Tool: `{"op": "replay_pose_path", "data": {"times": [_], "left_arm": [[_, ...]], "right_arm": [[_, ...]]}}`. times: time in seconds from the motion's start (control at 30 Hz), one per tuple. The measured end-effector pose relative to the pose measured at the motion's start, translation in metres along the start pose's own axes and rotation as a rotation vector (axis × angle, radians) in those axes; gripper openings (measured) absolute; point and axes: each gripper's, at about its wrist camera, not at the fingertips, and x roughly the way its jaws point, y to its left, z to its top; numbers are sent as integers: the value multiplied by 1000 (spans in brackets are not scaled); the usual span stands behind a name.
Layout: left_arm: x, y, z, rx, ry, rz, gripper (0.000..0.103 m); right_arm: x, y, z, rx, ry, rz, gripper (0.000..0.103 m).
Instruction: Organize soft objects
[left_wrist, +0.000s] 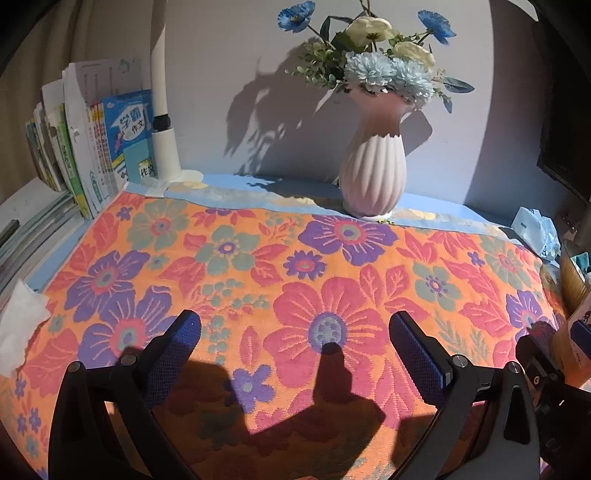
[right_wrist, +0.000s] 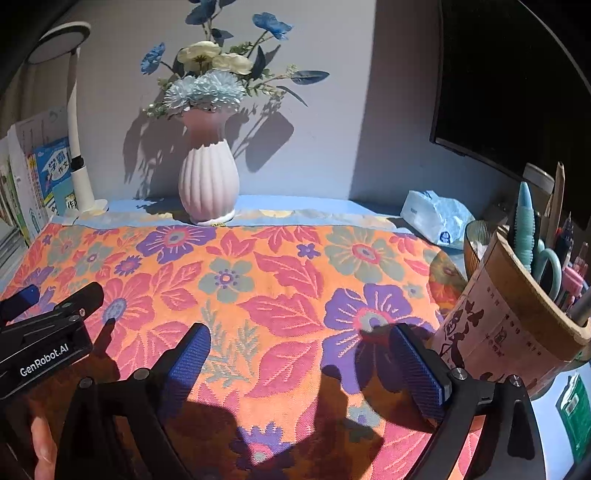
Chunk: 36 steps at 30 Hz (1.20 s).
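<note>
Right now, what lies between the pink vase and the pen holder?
A tissue pack lies between vase and pen holder, seen in the right wrist view.

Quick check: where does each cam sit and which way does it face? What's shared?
Left wrist: on the left tool, angled down over the floral cloth toward the wall; own open blue fingers show, right tool at the right edge.
Right wrist: on the right tool, same heading, further right beside the pen holder; own open fingers show, left tool and a fingertip at left.
Shared: cloth, pink vase, lamp, books, tissue pack.
</note>
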Motion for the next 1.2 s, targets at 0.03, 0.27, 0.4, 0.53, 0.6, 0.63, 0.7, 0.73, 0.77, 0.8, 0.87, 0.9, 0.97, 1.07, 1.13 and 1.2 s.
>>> {"op": "replay_pose_path", "data": {"times": [0.03, 0.27, 0.4, 0.53, 0.6, 0.63, 0.7, 0.73, 0.77, 0.8, 0.87, 0.9, 0.97, 1.07, 1.13, 1.2], "left_arm": [[1, 0, 0, -1, 3, -1, 102], [2, 1, 1, -1, 8, -1, 102], [3, 0, 0, 1, 12, -2, 102], [3, -1, 0, 2, 13, -2, 102], [3, -1, 0, 2, 16, -1, 102], [3, -1, 0, 3, 17, 0, 102], [4, -2, 0, 5, 17, 3, 102], [4, -2, 0, 8, 17, 3, 102], [4, -3, 0, 13, 16, 4, 102], [4, -4, 0, 17, 16, 5, 102], [4, -5, 0, 24, 16, 4, 102], [4, -5, 0, 25, 17, 4, 102], [6, -4, 0, 27, 20, 0, 102], [7, -4, 0, 29, 29, -4, 102], [8, -6, 0, 40, 37, -12, 102], [8, -8, -1, 52, 38, -14, 102]], "right_arm": [[0, -1, 0, 5, 2, 2, 98], [0, -1, -1, 6, 4, 0, 98], [0, 1, 0, -1, 5, -4, 99], [1, 0, 0, -1, 9, -2, 99], [2, 0, 0, -1, 10, -2, 99], [2, 0, 0, -2, 10, -3, 99], [2, 0, 0, -2, 11, -2, 99], [2, 0, 0, -2, 11, -3, 99], [2, 0, 0, -3, 12, -3, 99], [2, 0, -1, -3, 12, -3, 99], [2, 0, -1, -3, 12, -3, 99], [3, 0, -1, -3, 13, -3, 99], [3, 0, -1, -2, 13, -2, 99], [3, 0, -1, -2, 12, -3, 99], [3, 0, -1, -2, 13, -3, 99], [3, 0, -1, -2, 13, -3, 99]]}}
